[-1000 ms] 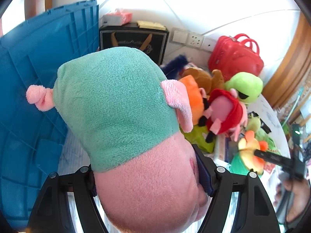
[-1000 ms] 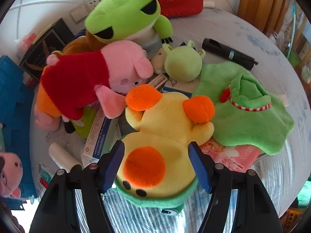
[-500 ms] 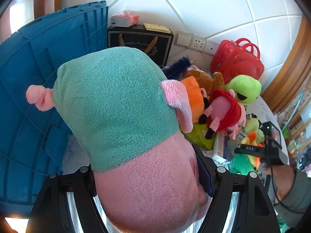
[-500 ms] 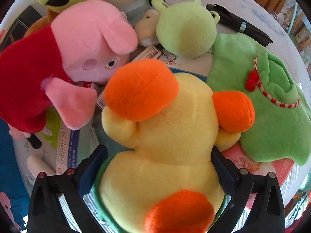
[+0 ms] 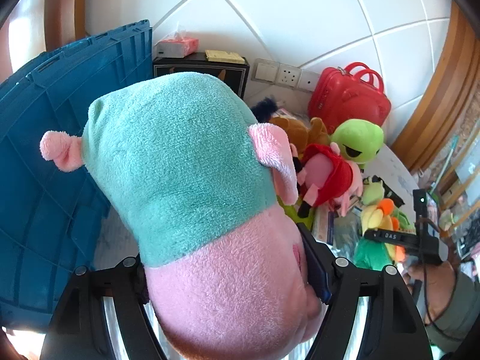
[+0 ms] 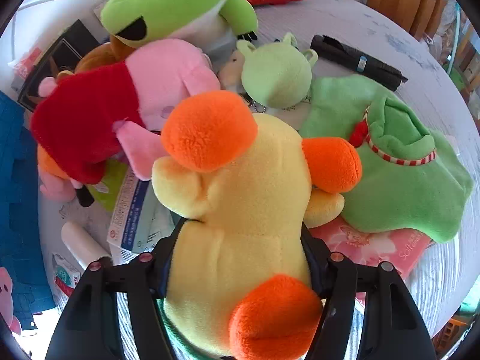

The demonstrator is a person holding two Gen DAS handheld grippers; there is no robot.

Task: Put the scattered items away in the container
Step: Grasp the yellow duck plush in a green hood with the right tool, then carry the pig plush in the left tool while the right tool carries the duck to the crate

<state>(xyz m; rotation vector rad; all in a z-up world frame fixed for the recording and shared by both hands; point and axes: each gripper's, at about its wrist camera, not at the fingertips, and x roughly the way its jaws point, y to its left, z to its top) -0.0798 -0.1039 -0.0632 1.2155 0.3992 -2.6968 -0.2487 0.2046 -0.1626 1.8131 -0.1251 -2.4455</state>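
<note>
A pink pig plush in a teal top [image 5: 180,156] fills the left wrist view, and my left gripper [image 5: 225,264] is shut on its pink lower body. It hangs beside the blue crate [image 5: 45,138] at the left. In the right wrist view my right gripper [image 6: 243,234] points steeply down over the pile. Its jaws are closing, with a yellow duck plush with orange feet [image 6: 240,180] between them, and both pads press into the duck's sides. The left wrist view also shows the right gripper [image 5: 399,240] with the duck [image 5: 375,216] at the far right.
On the round white table [image 6: 375,21] lie a pig plush in a red dress [image 6: 90,120], a big green frog [image 6: 168,3], a small green plush head [image 6: 276,72], a green plush piece [image 6: 405,186], a black umbrella [image 6: 357,60], cardboard boxes [image 6: 132,213] and a pink pack [image 6: 375,249]. A red case [image 5: 348,99] and a black box [image 5: 204,69] stand by the wall.
My right gripper dropped over the duck with its jaws spread wide, then closed on the duck's body. The left gripper rose a little with the pig still held.
</note>
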